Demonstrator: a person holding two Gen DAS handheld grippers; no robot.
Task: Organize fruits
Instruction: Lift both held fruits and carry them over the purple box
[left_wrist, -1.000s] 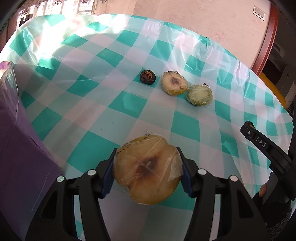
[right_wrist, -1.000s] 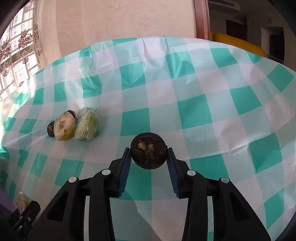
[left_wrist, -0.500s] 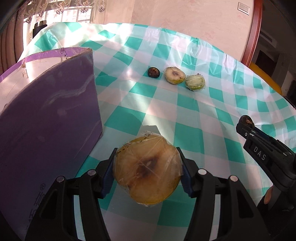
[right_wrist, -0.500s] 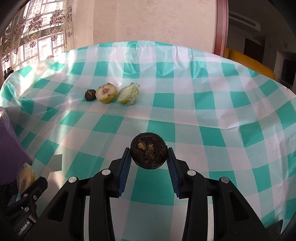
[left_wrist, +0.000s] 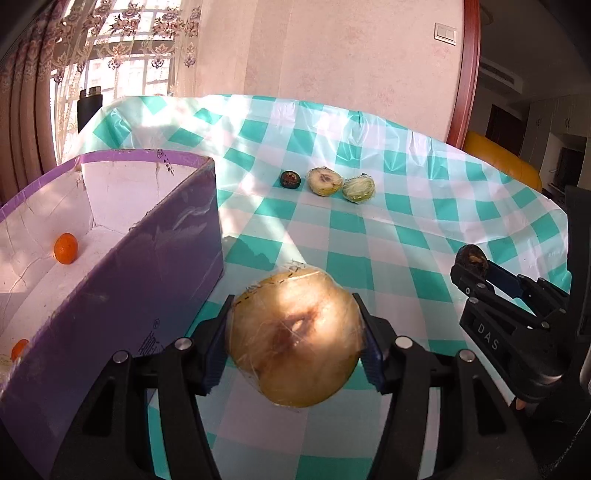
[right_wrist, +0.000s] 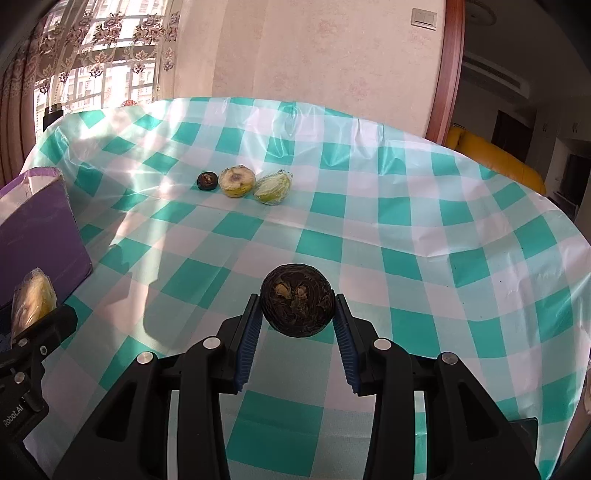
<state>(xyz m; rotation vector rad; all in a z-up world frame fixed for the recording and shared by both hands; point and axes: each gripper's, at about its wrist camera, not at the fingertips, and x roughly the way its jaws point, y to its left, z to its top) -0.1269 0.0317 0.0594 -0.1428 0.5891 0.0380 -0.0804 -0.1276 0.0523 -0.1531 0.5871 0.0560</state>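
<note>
My left gripper (left_wrist: 293, 341) is shut on a plastic-wrapped yellow fruit half (left_wrist: 295, 338), held above the table just right of a purple box (left_wrist: 129, 277). My right gripper (right_wrist: 297, 319) is shut on a small dark brown fruit half (right_wrist: 297, 299); the left wrist view shows that dark fruit half (left_wrist: 471, 258) at the far right. On the far side of the checked tablecloth (right_wrist: 406, 229) lie three more pieces in a row: a dark half (right_wrist: 207, 181), a yellow half (right_wrist: 236, 181) and a wrapped green piece (right_wrist: 274, 188). Two small oranges (left_wrist: 65, 248) sit inside the box.
The purple box has a white inside and a tall near wall (left_wrist: 155, 236), standing at the table's left. A dark bottle (left_wrist: 89, 107) stands behind the table by the window. A yellow seat (right_wrist: 495, 162) is beyond the table's right edge.
Both grippers have swung left with their fruit still held. The purple box has come into fuller view, its open inside and oranges now visible; the row of three fruits looks farther away.
</note>
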